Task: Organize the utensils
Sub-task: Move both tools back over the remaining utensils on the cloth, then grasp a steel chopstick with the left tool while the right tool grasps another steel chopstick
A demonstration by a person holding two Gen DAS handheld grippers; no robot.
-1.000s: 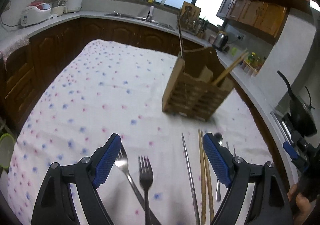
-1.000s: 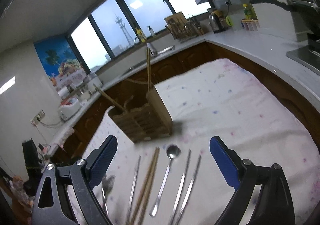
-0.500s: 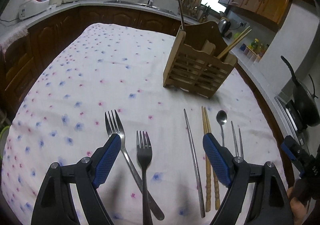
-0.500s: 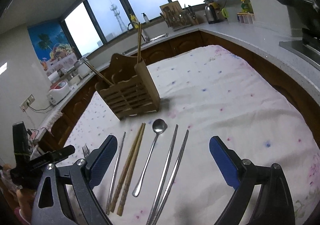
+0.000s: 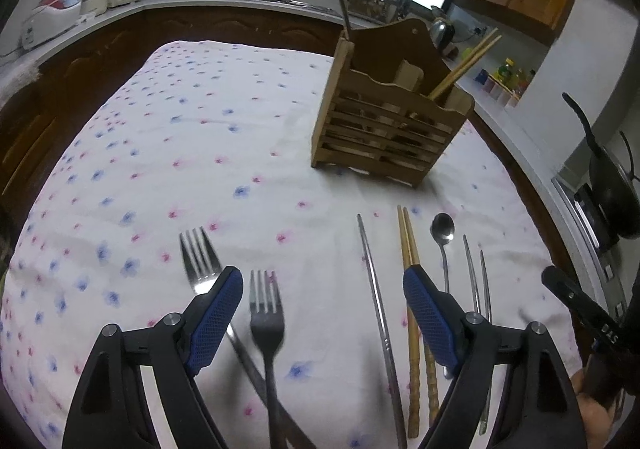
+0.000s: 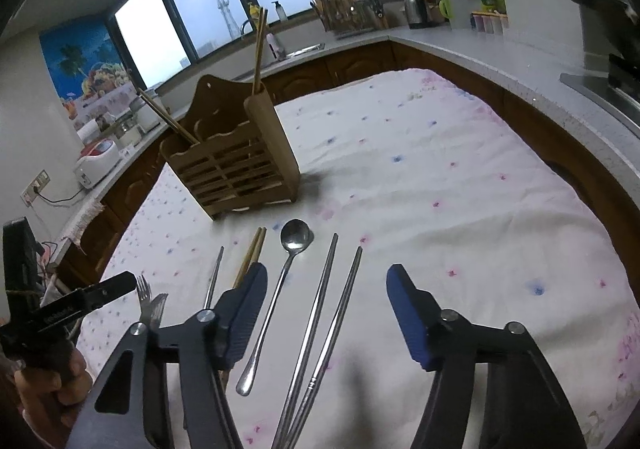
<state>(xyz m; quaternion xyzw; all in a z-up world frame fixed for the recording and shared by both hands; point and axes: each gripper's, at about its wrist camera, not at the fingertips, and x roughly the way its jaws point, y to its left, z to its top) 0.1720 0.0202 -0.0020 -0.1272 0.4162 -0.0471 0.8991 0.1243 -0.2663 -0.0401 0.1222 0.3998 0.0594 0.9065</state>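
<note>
A wooden utensil holder (image 5: 390, 121) (image 6: 236, 165) stands on the floral tablecloth, with chopsticks standing in it. In front of it lie two forks (image 5: 266, 313), a single metal chopstick (image 5: 376, 305), a wooden chopstick pair (image 5: 412, 269), a spoon (image 5: 442, 233) (image 6: 294, 239) and a metal chopstick pair (image 6: 332, 309). My left gripper (image 5: 322, 289) is open above the forks and the single metal chopstick. My right gripper (image 6: 324, 285) is open above the spoon handle and the metal chopstick pair.
The tablecloth (image 6: 440, 169) covers a table ringed by dark wood cabinets and a grey counter. A wok (image 5: 612, 185) sits on the stove at the right. A rice cooker (image 5: 48, 17) and a kettle (image 6: 416, 9) stand on the counter.
Both grippers have tilted down and dropped toward the row of utensils, which now fill more of both views. Both stay open.
</note>
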